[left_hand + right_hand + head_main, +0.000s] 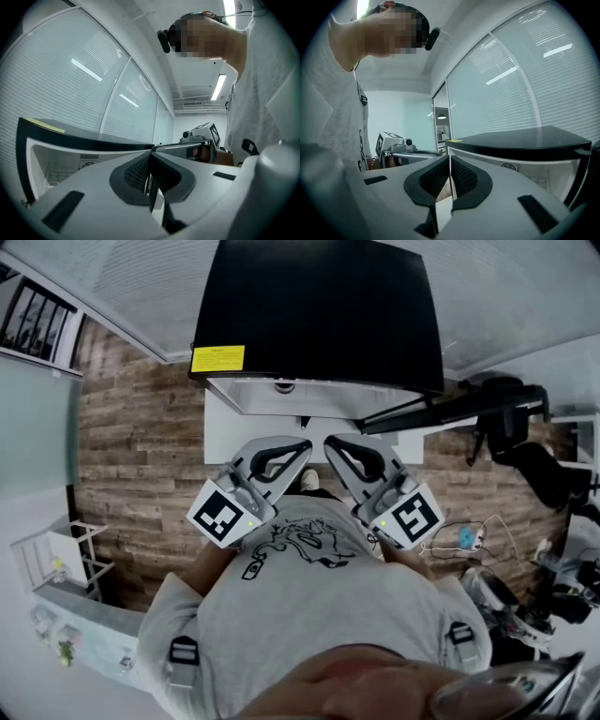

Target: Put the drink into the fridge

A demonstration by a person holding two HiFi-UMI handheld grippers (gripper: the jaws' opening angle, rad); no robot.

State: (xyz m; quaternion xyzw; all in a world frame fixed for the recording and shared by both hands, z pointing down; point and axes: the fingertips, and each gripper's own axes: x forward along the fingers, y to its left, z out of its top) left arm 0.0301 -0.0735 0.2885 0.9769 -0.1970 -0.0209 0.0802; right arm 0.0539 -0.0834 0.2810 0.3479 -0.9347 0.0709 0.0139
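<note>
Left gripper: jaws closed together, nothing held
Right gripper: jaws closed together, nothing held
Fridge: black-topped, white interior exposed, just ahead of both grippers
Surroundings: wood floor, glass wall behind fridge

left hand-held gripper, right hand-held gripper; closed

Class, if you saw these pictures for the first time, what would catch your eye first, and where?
A black-topped fridge with a yellow sticker fills the top of the head view, its white inside showing below the top. Just beneath it the left gripper and right gripper sit side by side in front of the person's grey shirt, both shut and empty.
</note>
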